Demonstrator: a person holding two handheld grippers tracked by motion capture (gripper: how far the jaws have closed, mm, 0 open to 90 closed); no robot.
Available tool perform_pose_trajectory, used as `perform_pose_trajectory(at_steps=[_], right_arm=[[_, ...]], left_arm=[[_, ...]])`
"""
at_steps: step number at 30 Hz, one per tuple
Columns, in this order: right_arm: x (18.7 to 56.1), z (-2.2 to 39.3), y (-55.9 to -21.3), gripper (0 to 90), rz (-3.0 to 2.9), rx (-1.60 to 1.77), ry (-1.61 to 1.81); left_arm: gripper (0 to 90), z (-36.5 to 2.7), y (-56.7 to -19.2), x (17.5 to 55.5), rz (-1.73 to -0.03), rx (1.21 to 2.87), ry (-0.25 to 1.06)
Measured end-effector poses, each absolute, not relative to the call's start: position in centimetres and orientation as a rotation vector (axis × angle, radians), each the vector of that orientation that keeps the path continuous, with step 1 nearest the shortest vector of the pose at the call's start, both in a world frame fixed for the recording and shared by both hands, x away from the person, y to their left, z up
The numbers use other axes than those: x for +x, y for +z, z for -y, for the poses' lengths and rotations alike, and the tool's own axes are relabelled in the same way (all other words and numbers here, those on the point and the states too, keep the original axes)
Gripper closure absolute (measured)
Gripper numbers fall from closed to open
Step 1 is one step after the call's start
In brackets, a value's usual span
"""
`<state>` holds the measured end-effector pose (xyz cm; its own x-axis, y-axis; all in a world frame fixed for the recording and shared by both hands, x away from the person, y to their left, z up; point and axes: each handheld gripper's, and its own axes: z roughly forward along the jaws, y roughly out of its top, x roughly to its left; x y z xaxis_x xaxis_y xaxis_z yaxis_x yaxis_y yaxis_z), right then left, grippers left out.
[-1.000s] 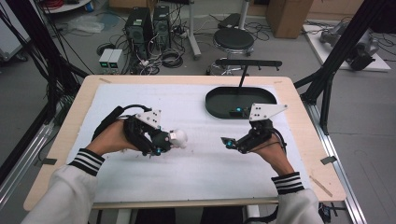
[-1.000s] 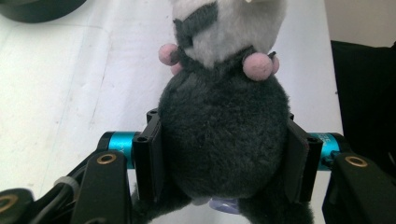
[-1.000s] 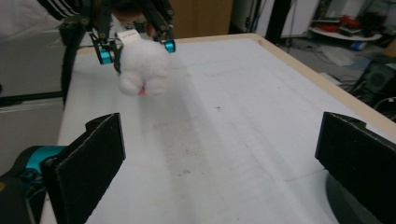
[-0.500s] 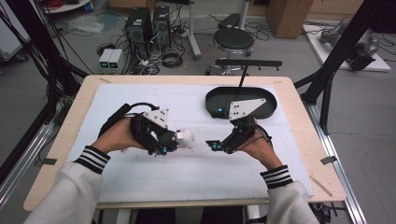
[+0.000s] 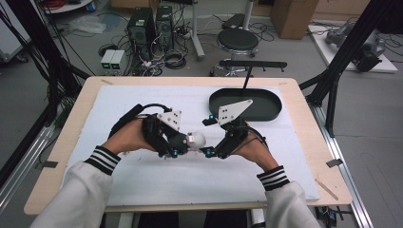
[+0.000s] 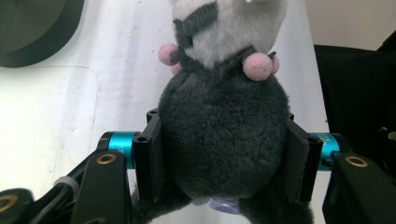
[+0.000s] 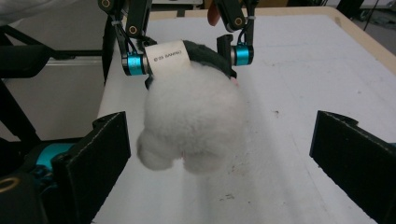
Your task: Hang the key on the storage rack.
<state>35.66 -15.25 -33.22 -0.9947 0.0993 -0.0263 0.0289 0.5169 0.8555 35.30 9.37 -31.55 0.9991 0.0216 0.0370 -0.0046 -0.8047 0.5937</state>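
The left claw [image 5: 183,148] pinches a plush toy mouse [image 5: 195,139] by its dark grey body; in the left gripper view the two pads [image 6: 148,161] press into the fur on either side, with the pale head and pink paws of the mouse beyond them. The mouse hangs just above the white mat [image 5: 142,102] on the desk [image 5: 304,118], near the mat's middle, its white end turned toward the right claw [image 5: 209,153]. The right claw is spread wide and has just been closing a little; the mouse lies just ahead of its jaws, not touched by them. A white label sticks out from the mouse. The black oval tray [image 5: 266,111] sits beyond the mouse, well apart from it.
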Motion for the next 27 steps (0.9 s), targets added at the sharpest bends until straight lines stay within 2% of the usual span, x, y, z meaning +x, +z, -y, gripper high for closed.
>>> perform_pose_trajectory(at_steps=[7,10,15,20,27], right_arm=[[35.7,14.4,-33.2,6.8,-2.716,0.079,1.476],[35.8,13.7,-33.5,15.4,-2.764,0.057,1.433],[35.9,13.3,-33.6,20.7,-2.787,0.043,1.429],[36.0,13.1,-33.6,31.0,-2.809,0.049,1.43],[36.0,12.9,-33.6,41.0,-2.819,0.039,1.424]], left_arm=[[42.8,-9.0,-31.7,35.4,-0.01,2.516,0.043],[42.8,-9.0,-31.8,35.4,-0.005,2.524,0.051],[42.8,-9.1,-31.8,35.4,-0.009,2.521,0.048],[42.8,-9.0,-31.8,35.4,-0.012,2.527,0.048],[42.7,-9.0,-32.0,35.5,-0.018,2.53,0.056]])
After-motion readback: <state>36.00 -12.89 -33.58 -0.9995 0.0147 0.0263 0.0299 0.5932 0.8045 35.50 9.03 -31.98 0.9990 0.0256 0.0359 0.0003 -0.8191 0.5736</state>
